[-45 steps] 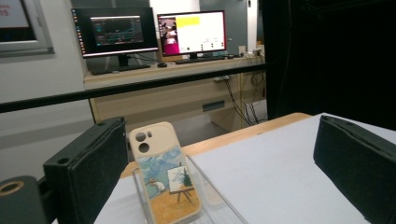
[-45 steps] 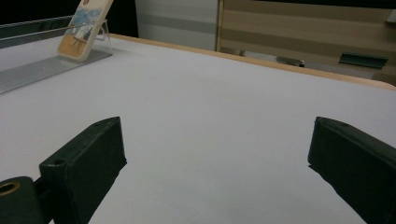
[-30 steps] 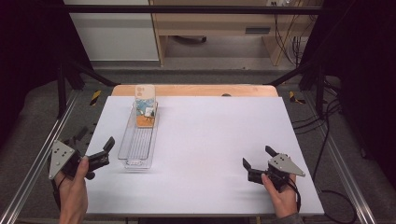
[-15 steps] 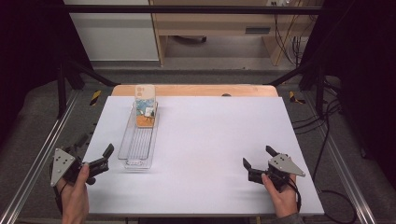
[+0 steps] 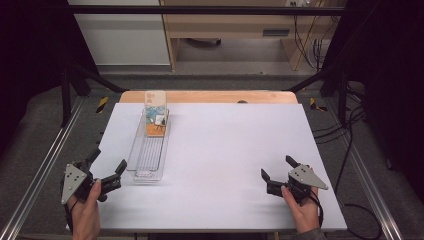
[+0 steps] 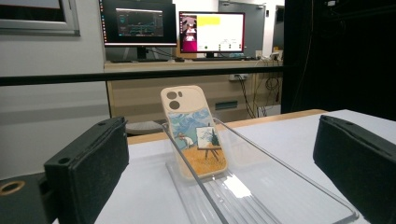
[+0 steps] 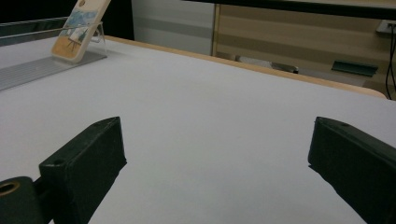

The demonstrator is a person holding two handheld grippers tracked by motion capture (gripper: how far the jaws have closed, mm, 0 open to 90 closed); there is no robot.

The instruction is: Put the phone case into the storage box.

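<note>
White table top (image 5: 230, 150) w/ a wooden strip along the far edge, black frame rails around, lab desks & monitors beyond.

Nearest, at approx 7 o'clock on the table, left gripper (image 5: 106, 171): jaws wide apart, nothing btwn them, pointing toward the near end of the tray. At approx 5 o'clock, right gripper (image 5: 278, 173): jaws also spread, empty, over bare table, well apart from everything.

Just past the left gripper, a clear plastic tray (image 5: 141, 161), long & narrow, ribbed floor, running from near 8 o'clock out to 11 o'clock. At its far end stands the phone case (image 5: 155, 116): cream-coloured, camera cut-out on top, painted scene (easel, blue sky, orange ground) on the back. It leans back, tilted, lower edge down in the tray; in the left gripper view (image 6: 195, 132) it sits dead ahead btwn the jaws.

Handling, as a guess: case is light, thin, prob. flexible shell, smooth so a bit slippery. Best hold looks like the two long side edges, upper half, above the tray wall. Squeeze gently or it may bow & pop out. Tray is light too and could slide if nudged.
</note>
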